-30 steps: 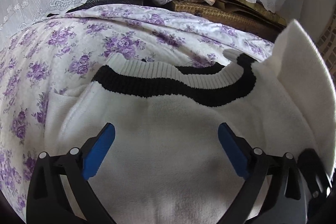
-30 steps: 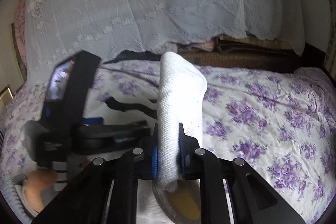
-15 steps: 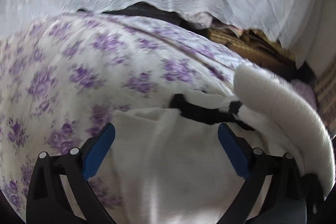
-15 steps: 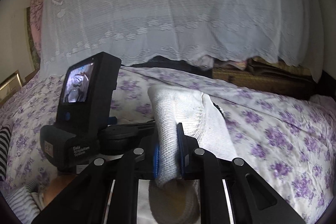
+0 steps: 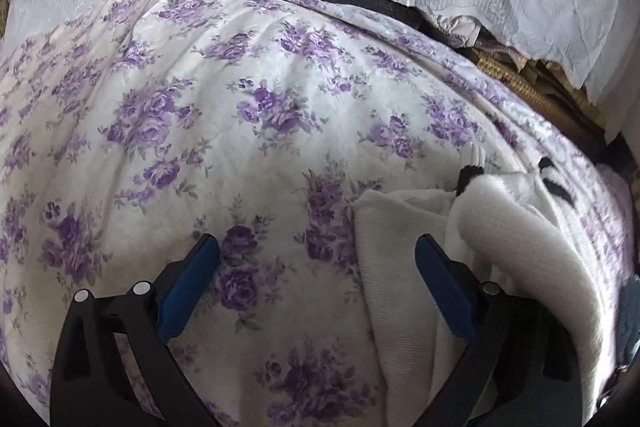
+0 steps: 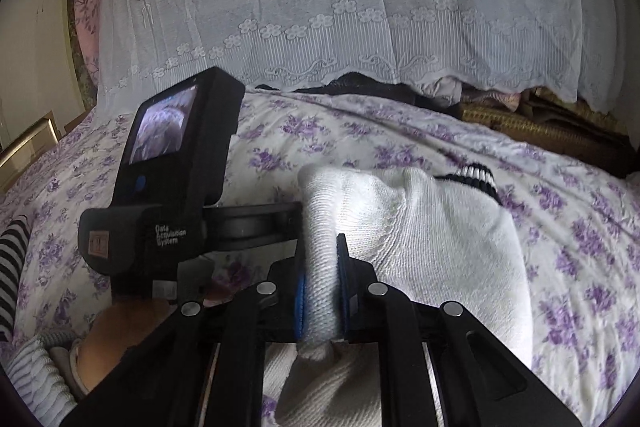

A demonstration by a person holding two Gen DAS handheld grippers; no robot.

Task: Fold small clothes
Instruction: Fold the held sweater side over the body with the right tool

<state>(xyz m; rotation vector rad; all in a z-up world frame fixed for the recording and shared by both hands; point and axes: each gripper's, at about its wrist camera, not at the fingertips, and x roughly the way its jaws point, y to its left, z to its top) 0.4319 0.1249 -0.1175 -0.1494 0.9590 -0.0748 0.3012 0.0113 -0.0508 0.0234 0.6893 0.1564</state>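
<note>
With the right gripper (image 6: 320, 291) clamped on the white knitted sweater (image 6: 420, 227) and the left gripper (image 5: 316, 267) gaping empty, the fold should land flat on the purple-flowered bed (image 5: 240, 107)

A bedroom in a home. Bed spread with a white sheet printed with purple roses (image 5: 256, 115), filling the space ahead of and below both sets of jaws. White lace curtain (image 6: 360, 7) hanging beyond the far edge. Folded blankets and woven mats (image 6: 532, 119) stacked beneath its hem, ahead and right of the jaws.
</note>
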